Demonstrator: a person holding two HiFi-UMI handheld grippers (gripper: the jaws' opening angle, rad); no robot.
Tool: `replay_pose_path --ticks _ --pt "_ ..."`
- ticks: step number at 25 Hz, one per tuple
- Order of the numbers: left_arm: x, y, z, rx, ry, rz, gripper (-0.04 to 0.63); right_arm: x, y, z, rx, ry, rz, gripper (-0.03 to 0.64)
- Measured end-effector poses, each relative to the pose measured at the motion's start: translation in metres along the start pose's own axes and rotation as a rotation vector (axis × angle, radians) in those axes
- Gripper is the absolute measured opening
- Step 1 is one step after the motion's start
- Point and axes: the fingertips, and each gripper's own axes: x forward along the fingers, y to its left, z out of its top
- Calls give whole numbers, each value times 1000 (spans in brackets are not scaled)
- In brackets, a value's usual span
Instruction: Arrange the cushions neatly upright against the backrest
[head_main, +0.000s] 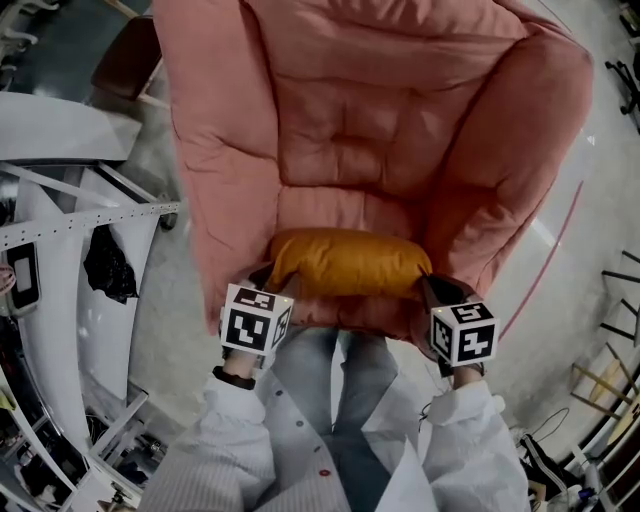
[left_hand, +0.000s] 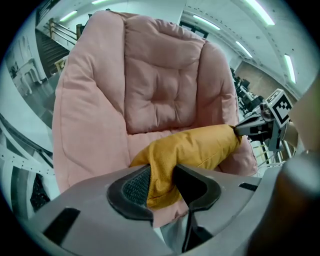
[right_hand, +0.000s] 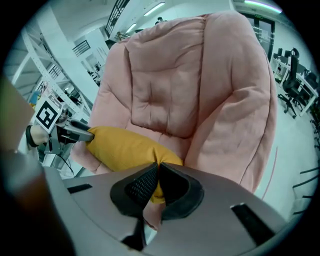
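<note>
A mustard-yellow cushion (head_main: 345, 262) lies across the front of the seat of a large pink padded armchair (head_main: 380, 120). My left gripper (head_main: 268, 282) is shut on the cushion's left end; in the left gripper view a thick fold of the yellow cushion (left_hand: 160, 172) fills the gap between the jaws. At the cushion's right end, my right gripper (head_main: 425, 285) is shut on a thin corner of the yellow cushion (right_hand: 157, 187). Each gripper view shows the other gripper at the cushion's far end: right gripper (left_hand: 241, 129), left gripper (right_hand: 89, 136).
White metal framing and panels (head_main: 70, 230) stand to the left of the chair. The pink backrest (left_hand: 160, 85) rises behind the cushion, with puffy arms on both sides. The person's legs and white coat (head_main: 340, 440) are right at the chair's front edge. Desks and chairs stand far off.
</note>
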Motion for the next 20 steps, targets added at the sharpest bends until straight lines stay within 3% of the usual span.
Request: replay_pose_path --ticks 12,20 --pt "9 28 84 45 -57 -44 155 4 -25 67 130 -98 -69 18" --pt "24 45 124 38 -88 -53 156 20 -48 111 146 -132 -107 18"
